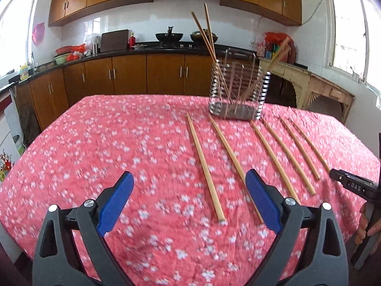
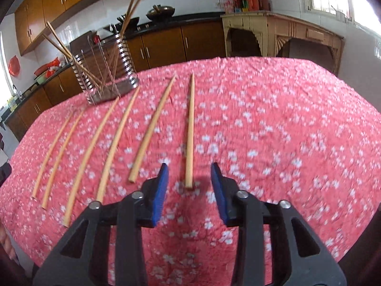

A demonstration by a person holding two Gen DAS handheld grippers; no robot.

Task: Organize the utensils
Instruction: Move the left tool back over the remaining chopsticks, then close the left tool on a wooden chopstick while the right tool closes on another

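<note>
Several wooden chopsticks lie side by side on the pink flowered tablecloth. A wire holder at the far side has a few chopsticks leaning in it. My left gripper is open wide above the cloth, with the near end of the leftmost chopstick between its blue pads, untouched. In the right wrist view the holder stands at the far left. My right gripper is open, its pads on either side of the near end of the rightmost chopstick, clear of it.
Part of the other gripper and a hand show at the right edge of the left wrist view. Wooden cabinets and a dark counter run behind the table. A cream side table stands at the back right.
</note>
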